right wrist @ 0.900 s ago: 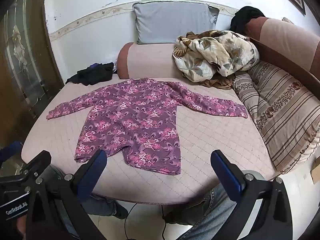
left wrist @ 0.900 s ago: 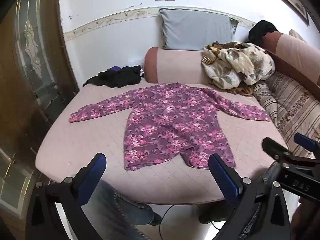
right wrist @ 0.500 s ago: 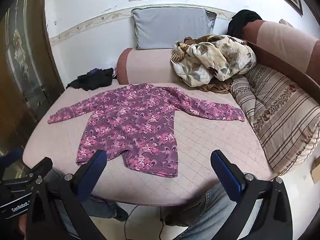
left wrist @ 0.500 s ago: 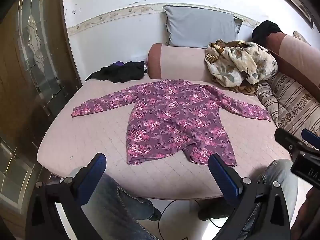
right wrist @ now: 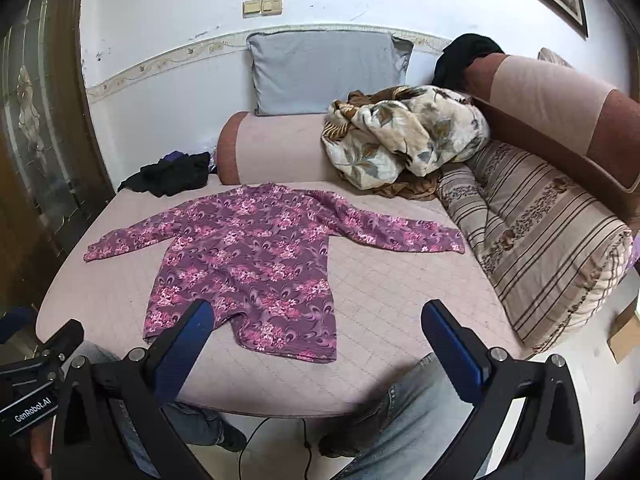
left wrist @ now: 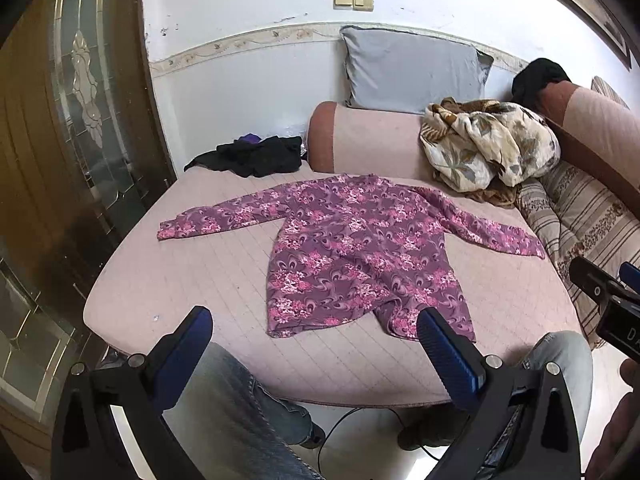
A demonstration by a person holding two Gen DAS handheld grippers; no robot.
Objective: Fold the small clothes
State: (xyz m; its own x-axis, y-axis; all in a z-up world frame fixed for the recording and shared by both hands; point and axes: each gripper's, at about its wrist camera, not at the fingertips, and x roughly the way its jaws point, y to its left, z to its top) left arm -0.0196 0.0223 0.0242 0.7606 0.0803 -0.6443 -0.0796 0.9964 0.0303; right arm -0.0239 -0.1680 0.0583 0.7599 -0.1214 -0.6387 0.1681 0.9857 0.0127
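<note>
1. While both tongs are hovering above the near bed edge, the purple floral shirt [left wrist: 360, 248] is lying flat on the pink bed [left wrist: 192, 280], sleeves spread.
2. Left gripper [left wrist: 312, 340] is gaping empty, hem at one o'clock.
3. Right gripper [right wrist: 316, 332] is gaping empty, hem at eleven o'clock.

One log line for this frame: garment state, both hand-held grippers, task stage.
purple floral top: flat, sleeves spread, unfolded | left hand-held gripper: open, empty | right hand-held gripper: open, empty | stage: no fold started
</note>
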